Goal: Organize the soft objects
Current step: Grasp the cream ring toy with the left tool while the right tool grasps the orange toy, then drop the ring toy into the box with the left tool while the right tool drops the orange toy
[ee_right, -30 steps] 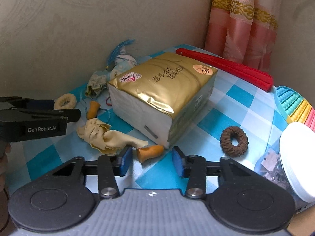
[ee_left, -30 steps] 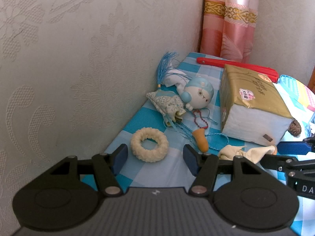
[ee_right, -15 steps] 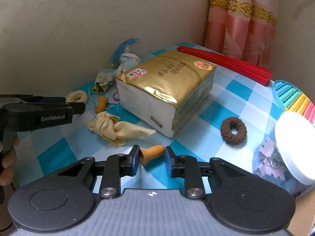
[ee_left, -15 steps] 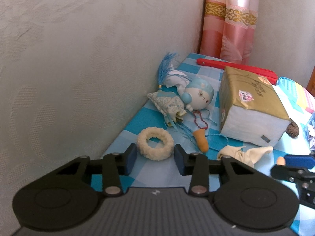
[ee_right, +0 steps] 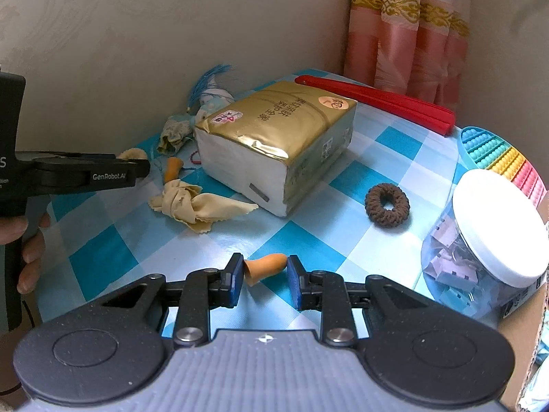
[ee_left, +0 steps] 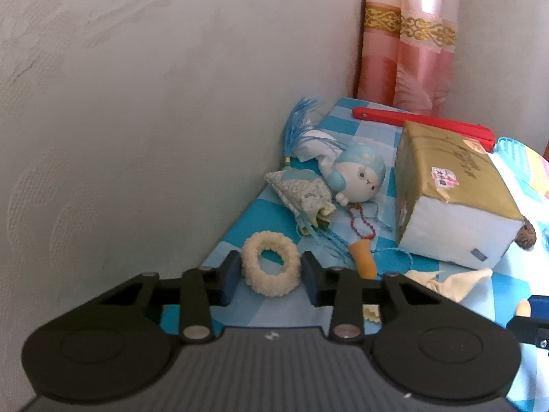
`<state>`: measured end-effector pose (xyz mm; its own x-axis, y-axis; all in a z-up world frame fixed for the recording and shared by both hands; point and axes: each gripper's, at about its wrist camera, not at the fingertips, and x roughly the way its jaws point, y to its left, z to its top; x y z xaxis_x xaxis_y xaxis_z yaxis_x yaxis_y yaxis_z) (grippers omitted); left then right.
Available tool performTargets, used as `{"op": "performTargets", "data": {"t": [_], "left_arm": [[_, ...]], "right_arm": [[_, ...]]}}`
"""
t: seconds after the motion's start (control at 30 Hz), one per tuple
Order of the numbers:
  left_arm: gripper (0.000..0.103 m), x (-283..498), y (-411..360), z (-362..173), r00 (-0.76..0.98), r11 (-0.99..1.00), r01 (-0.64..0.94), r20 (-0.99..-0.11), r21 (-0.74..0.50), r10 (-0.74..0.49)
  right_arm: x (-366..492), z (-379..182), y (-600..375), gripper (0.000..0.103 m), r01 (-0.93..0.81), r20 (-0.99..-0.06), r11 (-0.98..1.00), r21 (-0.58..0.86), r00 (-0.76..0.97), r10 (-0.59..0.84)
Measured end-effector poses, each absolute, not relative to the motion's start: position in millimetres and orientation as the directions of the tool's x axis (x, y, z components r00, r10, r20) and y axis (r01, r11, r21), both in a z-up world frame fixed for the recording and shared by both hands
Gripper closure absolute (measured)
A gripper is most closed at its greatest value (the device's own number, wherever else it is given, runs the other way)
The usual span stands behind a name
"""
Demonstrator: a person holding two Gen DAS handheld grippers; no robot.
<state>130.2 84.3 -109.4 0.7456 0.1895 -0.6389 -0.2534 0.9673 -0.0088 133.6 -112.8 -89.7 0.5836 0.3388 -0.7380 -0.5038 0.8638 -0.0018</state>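
Observation:
A cream scrunchie (ee_left: pixel 270 267) lies on the blue checked tablecloth (ee_left: pixel 387 185) near the wall. My left gripper (ee_left: pixel 270 274) straddles it, its jaws closing with both pads touching the ring's sides. From the right wrist view the left gripper (ee_right: pixel 137 168) shows side-on. My right gripper (ee_right: pixel 265 276) is shut on an orange foam plug (ee_right: pixel 266 267), held crosswise between the pads. A second orange plug (ee_left: pixel 362 261) lies beside a crumpled yellow cloth (ee_right: pixel 195 206). A brown scrunchie (ee_right: pixel 387 204) rests right of the gold tissue pack (ee_right: pixel 274 127).
A blue doll (ee_left: pixel 360 175), a patterned sachet (ee_left: pixel 302 192) and a blue tassel crowd the wall corner. A red folded fan (ee_right: pixel 377 98) lies at the back. At the right stand a rainbow pop toy (ee_right: pixel 497 154) and a white-lidded jar (ee_right: pixel 494 226). A hand (ee_right: pixel 31 254) holds the left gripper.
The left jaws have narrowed from wide apart onto the cream scrunchie. The right jaws have shut on the orange plug and drawn it back from the tissue pack.

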Motion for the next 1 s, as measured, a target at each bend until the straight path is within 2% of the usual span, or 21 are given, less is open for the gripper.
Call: {"op": "performTargets", "data": {"t": [0.1,0.37,0.63,1.0], "left_arm": [[0.071,128,84,-107,0.744,0.971,-0.238,-0.643,-0.003,0.181],[0.072,108,77,-87,0.761,0.988,-0.156,-0.636,0.015,0.13],[0.072,77,62,-61,0.777,0.999,-0.048,-0.628,-0.005,0.034],[0.072,50,16,-34,0.76,0.988,0.154,-0.635,-0.032,-0.139]], "right_arm": [[131,-89,-114,0.072,-0.503,-0.739,0.864,-0.001,0.583,0.338],[116,-77,-119,0.072,-0.5,-0.729,0.866,-0.02,0.6,0.329],[86,-57,-134,0.072,-0.476,-0.705,0.878,-0.042,0.637,0.311],[41,-28,-198,0.072,-0.349,-0.651,0.935,-0.061,0.724,0.228]]}}
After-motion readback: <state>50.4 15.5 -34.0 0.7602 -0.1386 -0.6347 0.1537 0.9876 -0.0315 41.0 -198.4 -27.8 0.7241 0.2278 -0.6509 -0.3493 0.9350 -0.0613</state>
